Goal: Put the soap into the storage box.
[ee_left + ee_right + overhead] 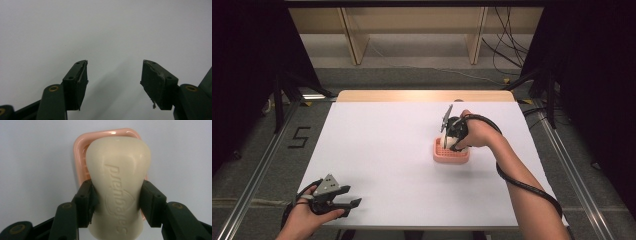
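Observation:
A cream bar of soap [117, 185] with embossed lettering is clamped between the two jaws of my right gripper [117, 202], directly over a pink soap dish [81, 147]. From above, that right gripper [453, 141] points down at the pink soap dish [451, 156] right of the table's middle, with a bit of the pale soap [457, 145] showing under the hand. My left gripper [348, 198] rests near the front left corner of the table, open. Its jaws [115, 82] stand wide apart over bare white surface with nothing between them.
The white table top [377, 150] has a wooden strip along its far edge. Metal rails run along the floor on both sides. Wooden frame legs and loose cables lie beyond the far edge. A black cable trails from the right forearm.

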### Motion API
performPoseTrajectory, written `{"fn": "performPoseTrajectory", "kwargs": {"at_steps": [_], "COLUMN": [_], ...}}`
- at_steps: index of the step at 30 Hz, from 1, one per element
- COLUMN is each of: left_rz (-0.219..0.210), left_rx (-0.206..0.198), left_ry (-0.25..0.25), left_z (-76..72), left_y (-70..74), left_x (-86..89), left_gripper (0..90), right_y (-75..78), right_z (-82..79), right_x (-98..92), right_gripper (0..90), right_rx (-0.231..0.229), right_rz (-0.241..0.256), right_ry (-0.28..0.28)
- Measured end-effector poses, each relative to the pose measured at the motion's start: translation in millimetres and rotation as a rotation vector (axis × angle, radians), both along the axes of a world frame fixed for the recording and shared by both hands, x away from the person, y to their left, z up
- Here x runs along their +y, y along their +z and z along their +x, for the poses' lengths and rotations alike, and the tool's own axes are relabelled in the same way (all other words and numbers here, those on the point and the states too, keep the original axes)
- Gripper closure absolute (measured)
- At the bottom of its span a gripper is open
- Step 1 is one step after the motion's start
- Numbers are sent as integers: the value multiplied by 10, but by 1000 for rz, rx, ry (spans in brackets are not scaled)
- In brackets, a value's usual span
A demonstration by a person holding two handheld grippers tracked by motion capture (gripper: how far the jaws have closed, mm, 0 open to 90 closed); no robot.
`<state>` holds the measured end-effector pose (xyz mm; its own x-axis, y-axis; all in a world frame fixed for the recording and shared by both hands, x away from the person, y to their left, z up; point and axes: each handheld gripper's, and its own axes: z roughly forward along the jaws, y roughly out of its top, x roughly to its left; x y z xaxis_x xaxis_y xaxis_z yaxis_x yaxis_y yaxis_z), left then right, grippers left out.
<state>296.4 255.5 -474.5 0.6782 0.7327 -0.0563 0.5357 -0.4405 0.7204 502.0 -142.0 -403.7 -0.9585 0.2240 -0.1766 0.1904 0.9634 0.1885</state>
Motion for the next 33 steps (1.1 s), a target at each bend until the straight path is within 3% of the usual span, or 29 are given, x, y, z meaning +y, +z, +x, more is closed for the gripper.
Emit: {"fn": "performPoseTrajectory", "kwargs": {"at_steps": [2, 3, 4, 7, 14, 15, 20, 23, 25, 28, 29, 32, 33], "left_rz": [5, 11, 5, 8, 2, 6, 4, 14, 15, 6, 4, 11, 34], "left_rx": [0, 1, 0, -2, -2, 1, -2, -11, -12, -4, -2, -10, -6], "left_ry": [-3, -7, -3, -4, 3, -4, 4, -5, -6, 3, 4, -7, -27], "left_z": [2, 3, 2, 2, 3, 2, 4, 8, 9, 4, 5, 9, 13], "left_y": [3, 5, 3, 5, -1, 3, -3, 2, 2, -3, -5, 1, 13], "left_x": [5, 9, 5, 8, 1, 5, 1, 5, 5, 0, -1, 3, 19], "left_gripper": [374, 374, 374, 374, 374, 374, 374, 374, 374, 374, 374, 374, 374], "right_y": [8, 1, 0, -14, -17, -26, -36, -45, -62, -68, -75, -81, -85], "right_z": [-31, -11, -24, 4, -21, 13, 17, 0, 32, 5, 22, 9, 23], "right_x": [14, 13, 17, 15, 36, 26, 28, 27, 18, 25, 23, 32, 32], "right_gripper": [506, 506, 506, 506, 506, 506, 506, 506, 506, 506, 506, 506, 506], "right_rx": [3, -4, -4, -3, 9, -8, -5, 7, -2, 17, 10, 14, 11], "right_rz": [-10, -8, -9, -6, -10, -5, -8, -10, -8, -10, -11, -12, -11], "right_ry": [-46, -16, -35, -8, -46, 3, 0, -36, 6, -48, -25, -48, -25]}}
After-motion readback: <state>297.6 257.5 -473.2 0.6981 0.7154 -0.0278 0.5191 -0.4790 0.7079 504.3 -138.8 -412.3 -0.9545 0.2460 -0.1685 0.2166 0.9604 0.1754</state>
